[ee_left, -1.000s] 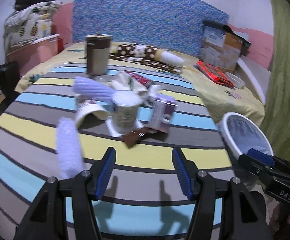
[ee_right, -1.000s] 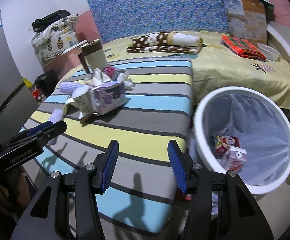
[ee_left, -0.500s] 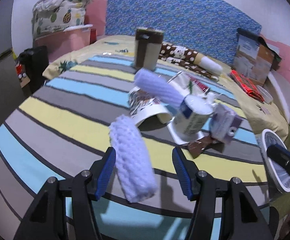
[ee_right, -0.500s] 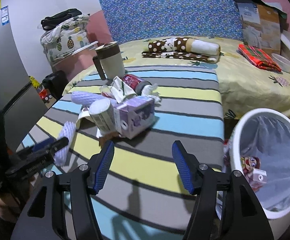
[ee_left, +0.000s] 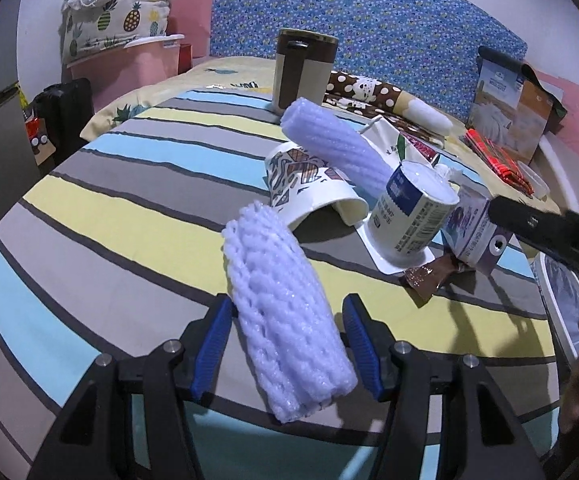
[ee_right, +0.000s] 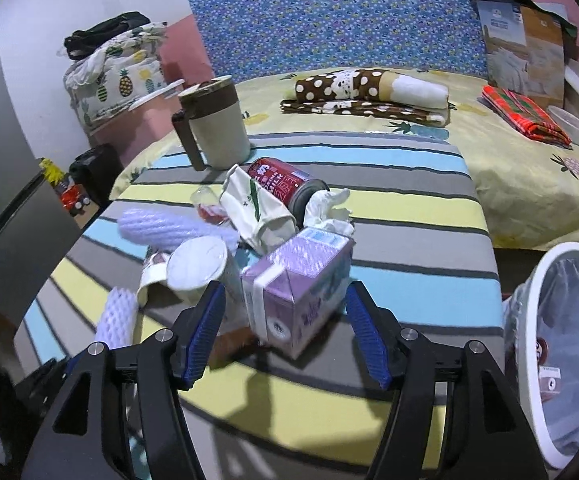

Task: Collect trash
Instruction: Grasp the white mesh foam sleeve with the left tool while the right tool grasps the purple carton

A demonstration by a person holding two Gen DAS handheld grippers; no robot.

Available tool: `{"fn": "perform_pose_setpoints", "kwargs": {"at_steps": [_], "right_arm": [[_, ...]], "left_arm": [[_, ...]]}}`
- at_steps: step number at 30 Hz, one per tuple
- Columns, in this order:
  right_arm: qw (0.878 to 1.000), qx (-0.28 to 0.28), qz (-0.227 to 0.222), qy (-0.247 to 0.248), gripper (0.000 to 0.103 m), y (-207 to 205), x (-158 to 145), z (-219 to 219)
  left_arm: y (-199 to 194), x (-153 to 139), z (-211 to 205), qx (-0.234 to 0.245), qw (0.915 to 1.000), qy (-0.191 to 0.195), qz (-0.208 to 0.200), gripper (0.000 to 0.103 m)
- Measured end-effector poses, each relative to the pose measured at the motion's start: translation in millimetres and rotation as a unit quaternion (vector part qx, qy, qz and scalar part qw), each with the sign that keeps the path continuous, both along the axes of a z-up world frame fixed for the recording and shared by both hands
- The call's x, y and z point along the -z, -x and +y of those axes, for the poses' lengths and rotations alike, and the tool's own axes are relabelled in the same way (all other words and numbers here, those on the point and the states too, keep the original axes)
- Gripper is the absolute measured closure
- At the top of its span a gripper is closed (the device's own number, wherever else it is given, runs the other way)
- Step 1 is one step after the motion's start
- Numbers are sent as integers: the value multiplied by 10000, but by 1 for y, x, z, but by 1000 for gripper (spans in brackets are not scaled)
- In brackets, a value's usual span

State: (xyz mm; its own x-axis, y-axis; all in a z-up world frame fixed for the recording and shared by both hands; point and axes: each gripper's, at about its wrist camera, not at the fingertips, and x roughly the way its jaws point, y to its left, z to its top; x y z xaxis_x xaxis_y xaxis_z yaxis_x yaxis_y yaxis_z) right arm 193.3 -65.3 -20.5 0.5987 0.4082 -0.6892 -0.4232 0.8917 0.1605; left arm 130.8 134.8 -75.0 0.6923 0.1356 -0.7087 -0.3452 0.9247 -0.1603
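White foam fruit net point(ee_left: 289, 312) lying on striped cloth point(ee_left: 101, 216), set between spread pads of left gripper point(ee_left: 287, 344), not yet pinched. Purple carton point(ee_right: 297, 292) tipped on its side at near edge of trash pile, bracketed by wide-open right gripper point(ee_right: 285, 334), no contact visible. White bin point(ee_right: 529, 344) just off table's right edge, some trash already inside. Step in hand, by judgement: pre-grasp on both items. Next move likely calls for closing gently on soft net, firmer on carton, then carrying both to bin.
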Motion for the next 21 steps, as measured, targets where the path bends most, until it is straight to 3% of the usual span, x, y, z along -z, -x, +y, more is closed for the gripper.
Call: {"fn": "perform_pose_setpoints", "kwargs": {"at_steps": [6,8,10,12,14,21], "right_arm": [[9995,145,31,283,39,-6,6,7],[9992,185,66,348,39,-6,6,4],[9992,198,32,336,52,-5,4,0],[9990,219,-28,376,56,-1,2,-5],[9989,223,-50,398,57,0,1,-8],[9986,183,-201,451,58,10,-7,-21]], "left_arm": [[-3,0,2,52,10000,25,-31,44],[-3,0,3,48,10000,37,-35,48],[-3,-1,4,49,10000,37,-34,54],[-3,-1,5,31,10000,46,-34,62],[-3,-1,6,39,10000,57,-28,68],[1,-4,0,153,9998,101,-18,72]]}}
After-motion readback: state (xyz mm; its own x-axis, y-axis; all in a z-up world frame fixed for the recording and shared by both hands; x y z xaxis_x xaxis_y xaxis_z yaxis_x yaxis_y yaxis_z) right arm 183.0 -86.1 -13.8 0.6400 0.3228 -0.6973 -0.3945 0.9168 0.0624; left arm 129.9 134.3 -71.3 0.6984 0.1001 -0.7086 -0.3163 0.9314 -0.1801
